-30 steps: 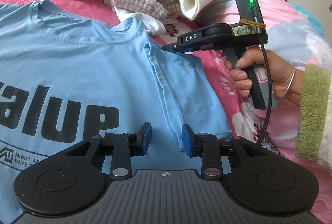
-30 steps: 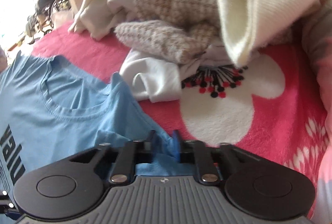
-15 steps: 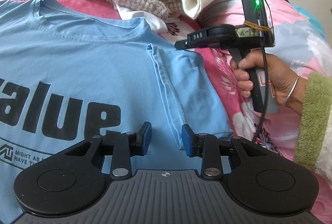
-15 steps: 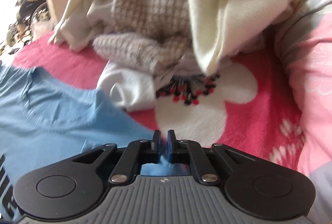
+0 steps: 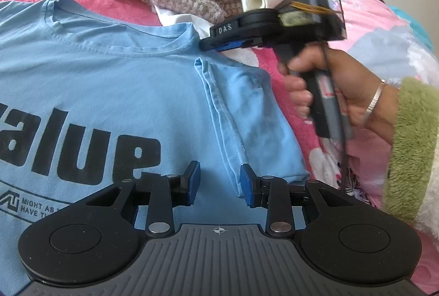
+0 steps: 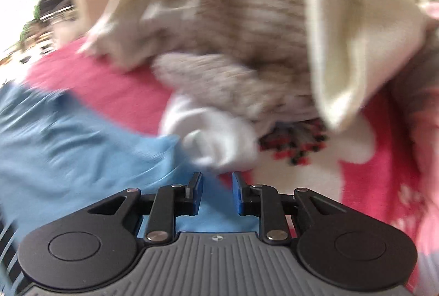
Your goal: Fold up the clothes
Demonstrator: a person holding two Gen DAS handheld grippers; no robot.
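Right tool (image 6: 215, 193) jaws opening, nothing pinched; sleeve (image 5: 258, 115) laid flat for folding. Left tool (image 5: 219, 183) parted, empty, over blue T-shirt (image 5: 109, 71).

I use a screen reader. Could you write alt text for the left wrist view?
A light blue cotton T-shirt with black lettering lies flat on a pink floral blanket, its sleeve folded inward. The left gripper hovers open over it; the right gripper, hand-held, is above the shoulder.
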